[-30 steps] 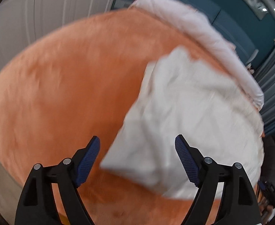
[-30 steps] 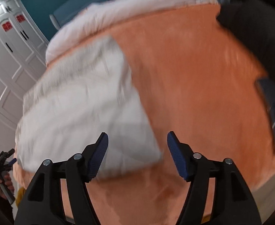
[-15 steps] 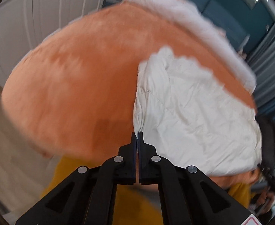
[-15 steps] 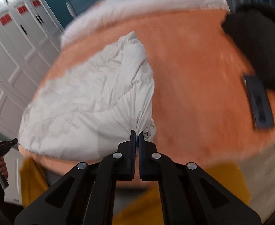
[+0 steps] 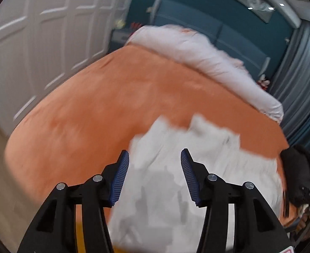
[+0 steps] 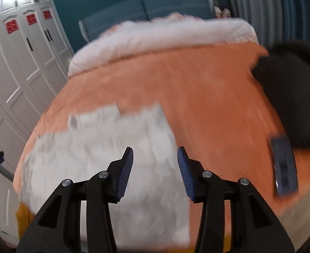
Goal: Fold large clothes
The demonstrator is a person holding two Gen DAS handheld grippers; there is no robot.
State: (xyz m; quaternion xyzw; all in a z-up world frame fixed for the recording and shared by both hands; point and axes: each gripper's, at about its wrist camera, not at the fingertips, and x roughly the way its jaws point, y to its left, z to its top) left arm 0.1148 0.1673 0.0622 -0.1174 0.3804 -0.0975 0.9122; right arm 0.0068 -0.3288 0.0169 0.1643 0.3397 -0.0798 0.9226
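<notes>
White padded garment (image 5: 176,181) lies bunched on the near part of the orange bed cover (image 5: 95,113), its far edge ragged, with broad bare cover beyond it up to the white duvet (image 5: 207,57). Left gripper (image 5: 152,177) and right gripper (image 6: 155,170) both hang above it, jaws wide, holding nothing. Only the right view shows a dark flat device (image 6: 284,166) near the cover's right edge beside a black garment (image 6: 292,97).

My left wrist camera looks forward and down over the near edge of the bed (image 5: 112,97), facing the far headboard (image 5: 207,29), with the wardrobe (image 5: 38,31) at left. My right wrist camera sits close beside it, facing likewise. Both share the white garment (image 5: 207,147) (image 6: 112,143), blurred, lying near.
</notes>
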